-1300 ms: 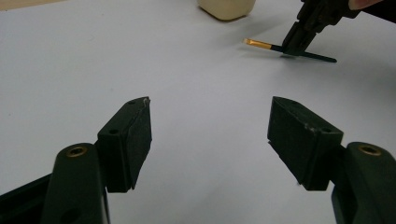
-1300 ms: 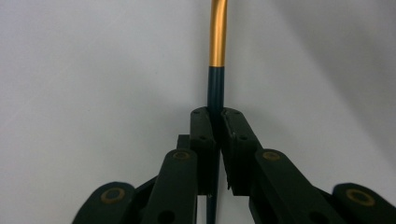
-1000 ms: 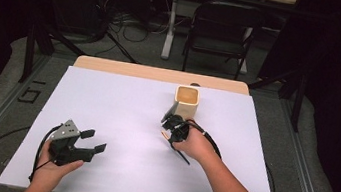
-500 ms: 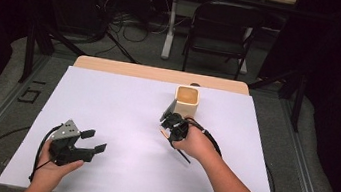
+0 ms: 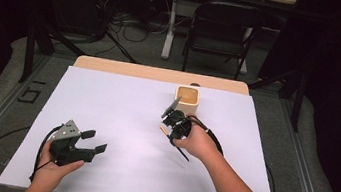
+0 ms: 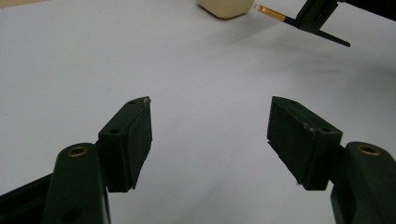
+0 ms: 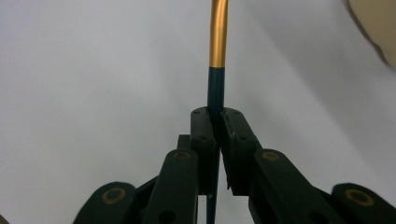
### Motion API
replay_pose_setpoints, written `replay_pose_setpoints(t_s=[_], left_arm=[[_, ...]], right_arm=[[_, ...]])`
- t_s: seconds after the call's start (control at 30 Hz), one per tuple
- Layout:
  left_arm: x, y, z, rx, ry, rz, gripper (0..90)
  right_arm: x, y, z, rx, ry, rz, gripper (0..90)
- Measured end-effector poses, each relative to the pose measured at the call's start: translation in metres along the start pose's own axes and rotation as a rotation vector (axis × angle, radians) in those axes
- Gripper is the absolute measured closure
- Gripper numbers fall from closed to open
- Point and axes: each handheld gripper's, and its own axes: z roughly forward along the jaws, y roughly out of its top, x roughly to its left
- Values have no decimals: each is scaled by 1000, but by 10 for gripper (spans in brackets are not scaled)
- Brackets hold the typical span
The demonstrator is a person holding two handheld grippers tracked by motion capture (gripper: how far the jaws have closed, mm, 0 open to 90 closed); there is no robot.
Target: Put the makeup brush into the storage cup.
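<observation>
High view: right gripper (image 5: 173, 121), centre frame, clamps a black-and-gold pen (image 5: 172, 137) just below the beige cup (image 5: 187, 100); it sits slightly higher than before. Left gripper (image 5: 91, 144), lower left, unchanged.

Left gripper view: jaws apart, empty.

Right gripper view: the pen's tip-end grip risks pivoting, missing the cup.

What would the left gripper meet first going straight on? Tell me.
Probably the bare table just ahead of the open left gripper, which seems tilted down; if level, the cup far ahead. Depth is unclear.
</observation>
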Motion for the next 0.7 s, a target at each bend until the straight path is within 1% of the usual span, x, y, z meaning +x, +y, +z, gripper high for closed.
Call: replay_pose_setpoints(t_s=[0.03,0.07,0.1,0.13,0.17,0.2,0.23,0.27,0.3,0.33,0.37,0.4,0.43,0.47,0.5,0.53,0.57,0.6,0.63,0.67,0.7], left_arm=[[0,0,0,0,0,0,312],[0,0,0,-1,0,-1,312],[0,0,0,0,-1,-1,313],[0,0,0,1,-2,-1,313],[0,0,0,1,-2,-2,314],[0,0,0,1,-2,-2,314],[0,0,0,1,-3,-3,314],[0,0,0,0,-4,-4,314],[0,0,0,1,-4,-4,315],[0,0,0,1,-4,-4,315],[-1,0,0,1,-4,-4,316],[-1,0,0,1,-4,-4,316],[-1,0,0,0,-3,-4,316],[-1,0,1,1,-3,-3,317],[-1,0,1,0,-4,-3,317],[-1,0,1,-1,-2,-4,316],[-1,0,1,-1,-2,-4,316],[-1,0,0,-2,1,-4,316],[-1,1,0,-5,-2,-2,317],[-1,1,0,-4,-2,-1,317],[-2,1,1,-4,-4,-6,317]], right_arm=[[0,-1,-1,-15,11,12,838],[0,-2,-3,-33,11,16,838],[-1,-2,-5,-37,1,7,838],[0,-4,-6,-59,7,20,838],[0,-4,-8,-54,11,21,838],[0,-5,-9,-83,7,17,838],[0,-6,-12,-76,2,10,837],[0,-7,-14,-84,6,20,837],[1,-8,-15,-108,11,27,838],[1,-9,-14,-144,2,26,837],[1,-10,-18,-138,8,29,838],[1,-11,-20,-140,-3,26,837],[1,-12,-21,-171,2,30,837],[1,-13,-24,-162,-4,25,838],[1,-14,-25,-178,6,28,838],[2,-15,-27,-192,-4,29,838],[2,-15,-27,-192,-4,29,838],[2,-18,-29,-226,-6,27,838],[2,-19,-30,-251,5,23,837],[3,-20,-32,-260,0,27,837],[3,-21,-35,-262,7,28,837]])
